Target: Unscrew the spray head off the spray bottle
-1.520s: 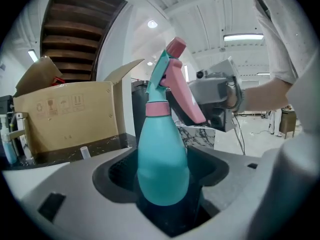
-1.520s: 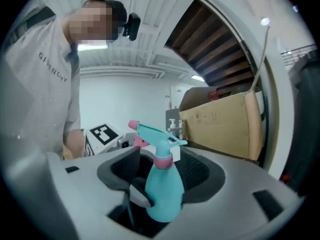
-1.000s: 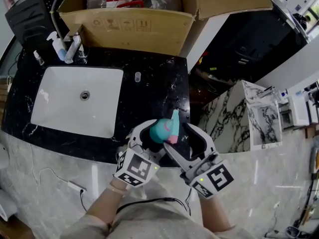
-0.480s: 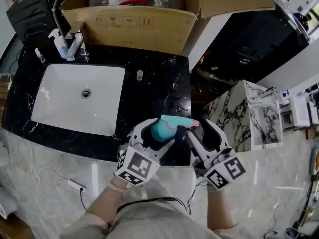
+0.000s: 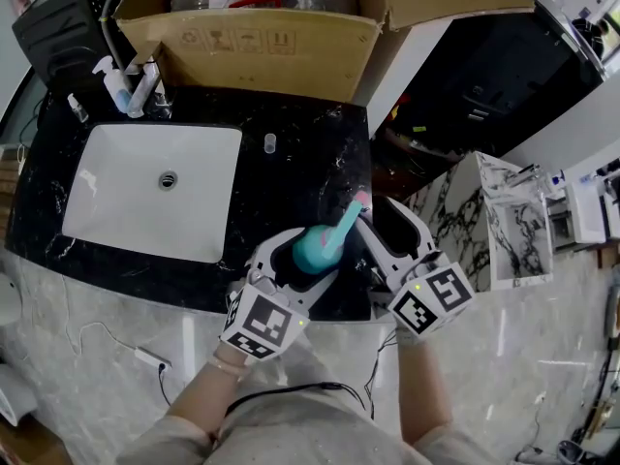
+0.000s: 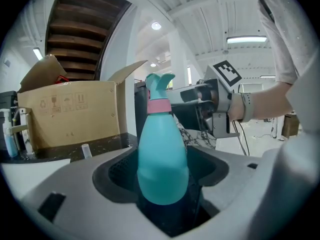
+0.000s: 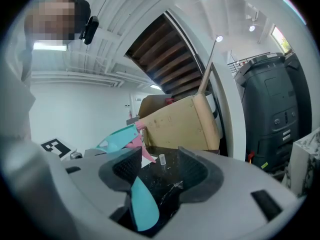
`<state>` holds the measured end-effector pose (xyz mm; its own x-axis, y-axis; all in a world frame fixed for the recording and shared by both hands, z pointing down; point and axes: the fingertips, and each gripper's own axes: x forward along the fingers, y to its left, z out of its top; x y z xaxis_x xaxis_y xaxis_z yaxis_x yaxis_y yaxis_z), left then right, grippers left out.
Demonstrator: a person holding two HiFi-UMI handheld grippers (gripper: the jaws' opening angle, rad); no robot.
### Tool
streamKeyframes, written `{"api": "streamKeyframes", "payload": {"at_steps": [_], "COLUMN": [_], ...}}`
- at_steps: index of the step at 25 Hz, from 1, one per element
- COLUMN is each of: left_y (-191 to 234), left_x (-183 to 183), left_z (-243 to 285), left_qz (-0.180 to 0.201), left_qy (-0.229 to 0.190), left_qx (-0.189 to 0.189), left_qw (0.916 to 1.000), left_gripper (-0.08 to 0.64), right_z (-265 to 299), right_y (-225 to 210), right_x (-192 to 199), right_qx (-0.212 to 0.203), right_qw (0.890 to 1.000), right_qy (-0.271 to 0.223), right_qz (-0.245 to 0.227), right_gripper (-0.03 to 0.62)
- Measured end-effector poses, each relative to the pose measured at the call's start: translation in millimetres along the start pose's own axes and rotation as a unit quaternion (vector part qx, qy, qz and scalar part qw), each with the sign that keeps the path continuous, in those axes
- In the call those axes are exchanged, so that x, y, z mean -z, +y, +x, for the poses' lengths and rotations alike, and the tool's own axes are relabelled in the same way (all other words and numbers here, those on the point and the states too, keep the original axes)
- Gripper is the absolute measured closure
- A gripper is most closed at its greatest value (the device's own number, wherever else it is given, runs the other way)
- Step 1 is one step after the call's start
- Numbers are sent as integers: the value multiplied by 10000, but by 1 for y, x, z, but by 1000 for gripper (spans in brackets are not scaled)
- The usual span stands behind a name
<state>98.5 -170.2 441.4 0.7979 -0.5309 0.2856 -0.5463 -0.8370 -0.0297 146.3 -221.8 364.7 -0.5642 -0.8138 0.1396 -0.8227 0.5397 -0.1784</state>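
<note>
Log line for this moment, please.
left gripper: shut on spray bottle | right gripper: jaws just closing, bottle's edge between them, unclamped | spray head: still on

Item one: spray bottle (image 6: 162,159), teal plastic with a tapering body, upright. I see its lower body clamped between the jaws of the left gripper (image 5: 300,262), over the front edge of the black surface (image 5: 310,153).

Item two: spray head (image 5: 341,223), teal, seated on the pink collar (image 6: 159,105). Its long end points away and rightward in the head view.
</note>
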Motion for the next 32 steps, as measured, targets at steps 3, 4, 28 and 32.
{"api": "streamKeyframes", "payload": {"at_steps": [3,4,28,32], "left_y": [-1,-1,-1,-1], "left_x": [1,1,4,3], "left_z": [0,0,-2,-2], "left_qz": [-28,-36,-85,-93], "left_qy": [-3,-8,-61,-56], "left_qx": [4,4,6,8], "left_qw": [10000,10000,9999,9999], "left_gripper": [247,246,249,249], "right_z": [-18,-24,-27,-24], "right_y": [15,24,26,18], "right_x": [-15,-22,-11,-14], "right_qx": [-22,-23,584,254], "right_qw": [9998,9995,9949,9975], "right_qy": [-212,-307,350,303], "right_qz": [35,26,-750,-577], "right_gripper": [359,359,317,346]}}
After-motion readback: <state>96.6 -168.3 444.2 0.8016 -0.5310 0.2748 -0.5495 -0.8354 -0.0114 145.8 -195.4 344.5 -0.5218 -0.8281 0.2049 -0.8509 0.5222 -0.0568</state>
